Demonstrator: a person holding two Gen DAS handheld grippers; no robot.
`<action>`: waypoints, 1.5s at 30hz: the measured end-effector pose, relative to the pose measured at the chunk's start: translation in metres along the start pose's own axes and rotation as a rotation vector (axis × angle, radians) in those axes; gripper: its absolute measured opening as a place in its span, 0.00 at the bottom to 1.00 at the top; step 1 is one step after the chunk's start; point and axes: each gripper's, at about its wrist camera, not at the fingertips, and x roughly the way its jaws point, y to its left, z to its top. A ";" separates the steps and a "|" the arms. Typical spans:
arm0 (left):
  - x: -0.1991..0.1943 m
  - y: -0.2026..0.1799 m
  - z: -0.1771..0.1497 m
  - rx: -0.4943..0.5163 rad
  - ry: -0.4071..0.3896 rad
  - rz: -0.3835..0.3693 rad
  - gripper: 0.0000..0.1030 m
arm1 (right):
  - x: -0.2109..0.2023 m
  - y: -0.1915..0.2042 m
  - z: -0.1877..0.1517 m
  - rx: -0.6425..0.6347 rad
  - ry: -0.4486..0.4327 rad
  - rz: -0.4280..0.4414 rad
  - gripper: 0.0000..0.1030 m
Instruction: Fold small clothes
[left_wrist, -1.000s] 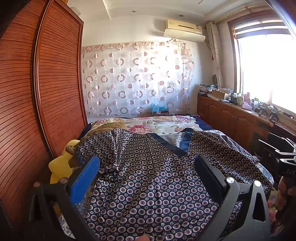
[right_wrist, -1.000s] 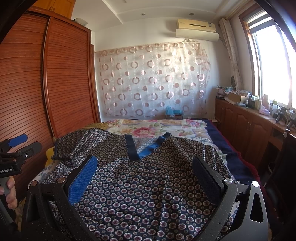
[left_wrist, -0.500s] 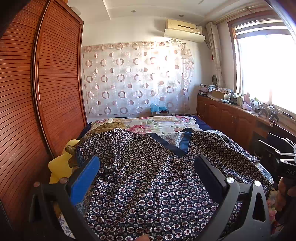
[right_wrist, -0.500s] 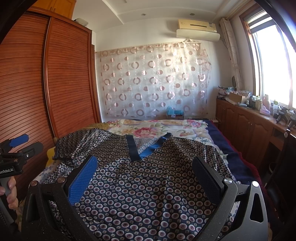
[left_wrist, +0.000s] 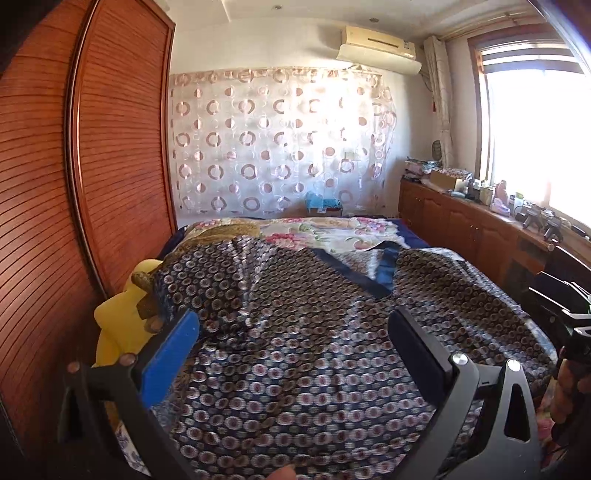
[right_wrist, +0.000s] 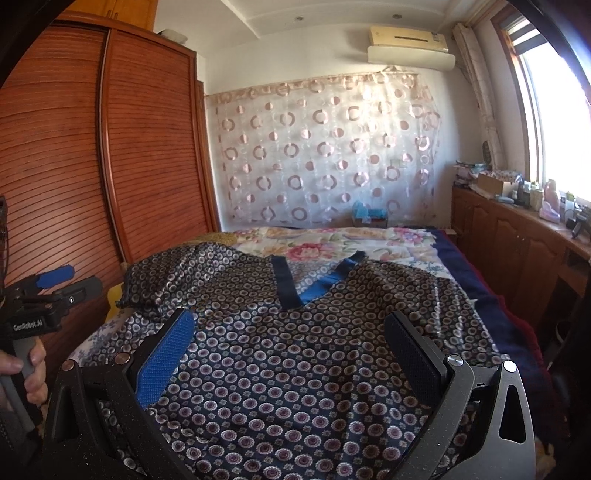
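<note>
Bed (right_wrist: 417, 240) with one patterned garment (right_wrist: 295, 350), two spread tongs (left_wrist: 291, 332) (right_wrist: 288, 332) above.

Garment (right_wrist: 295, 362) lies on bed (right_wrist: 509, 332), wardrobe (right_wrist: 110, 166) left.

From my remote feed: a sunlit bedroom, with a louvred wooden wardrobe (right_wrist: 110, 147) along the left wall, a sheer circle-patterned curtain (right_wrist: 325, 155) across the far wall beneath an air conditioner (right_wrist: 410, 48), and a bright window (left_wrist: 535, 140) above cluttered low wooden cabinets (left_wrist: 461, 225) beside the floral-covered bed (right_wrist: 332, 240).
</note>
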 end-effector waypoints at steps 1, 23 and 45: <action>0.004 0.006 -0.001 -0.003 0.008 -0.002 1.00 | 0.004 0.000 -0.002 -0.005 0.007 0.008 1.00; 0.100 0.135 -0.023 -0.117 0.287 -0.047 0.94 | 0.090 0.040 -0.048 -0.135 0.270 0.121 1.00; 0.171 0.182 -0.037 -0.322 0.383 -0.165 0.18 | 0.108 0.047 -0.054 -0.159 0.293 0.162 1.00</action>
